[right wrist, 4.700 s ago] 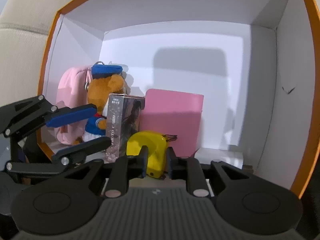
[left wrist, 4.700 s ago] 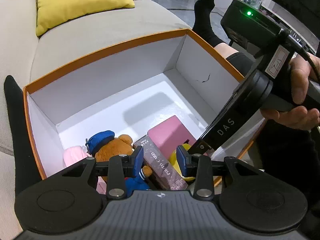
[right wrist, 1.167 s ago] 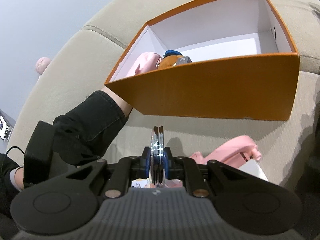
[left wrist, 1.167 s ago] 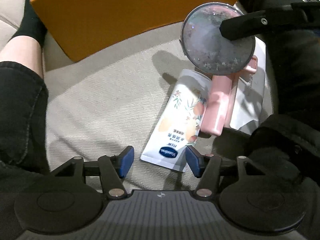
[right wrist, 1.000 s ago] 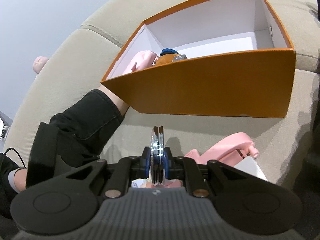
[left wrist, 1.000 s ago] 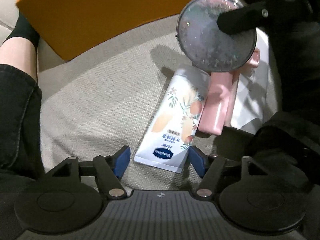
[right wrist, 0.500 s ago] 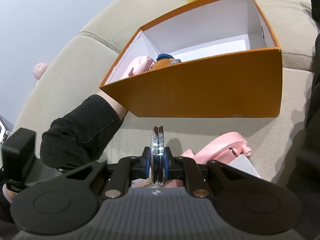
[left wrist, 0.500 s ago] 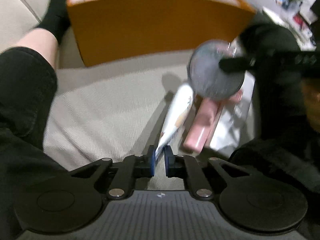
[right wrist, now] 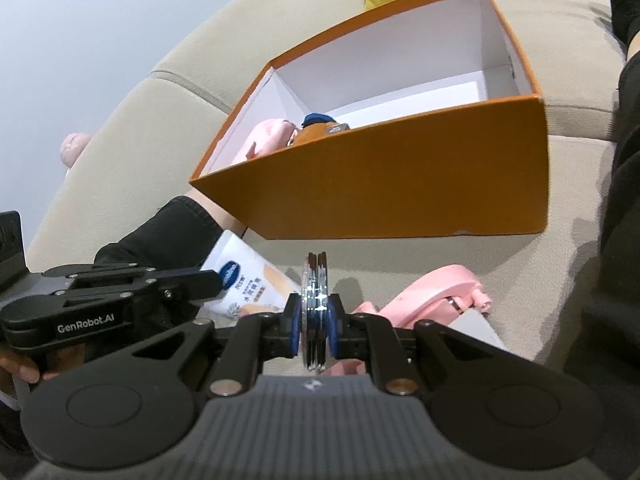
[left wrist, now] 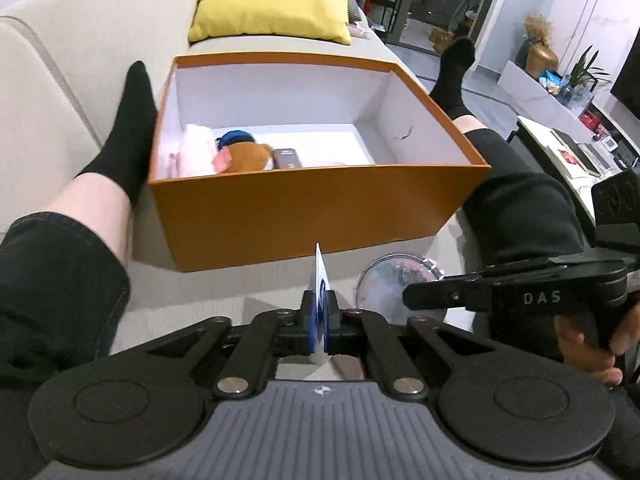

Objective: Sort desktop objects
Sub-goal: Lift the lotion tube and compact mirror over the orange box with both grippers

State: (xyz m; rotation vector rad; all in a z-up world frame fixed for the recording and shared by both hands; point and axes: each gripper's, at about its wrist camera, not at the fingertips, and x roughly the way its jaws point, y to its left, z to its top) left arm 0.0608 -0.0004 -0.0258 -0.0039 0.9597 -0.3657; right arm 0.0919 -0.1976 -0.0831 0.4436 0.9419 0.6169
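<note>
— Left gripper point(left wrist: 319, 320)?
— Fingers clenched on the cream tube point(right wrist: 248, 286), off the sofa point(left wrist: 200, 288), box point(left wrist: 304, 208) at twelve o'clock.
— Right gripper point(right wrist: 316, 330)?
— Fingers clamp the round mirror point(right wrist: 316, 312), pink case point(right wrist: 436, 292) at two o'clock.

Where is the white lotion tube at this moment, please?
The white lotion tube is clamped in the left tongs, lifted off the sofa in front of the orange box.

White tube point(right wrist: 248, 286) lifted edge-on; round, perhaps mirrored compact point(right wrist: 316, 312) upright.
</note>
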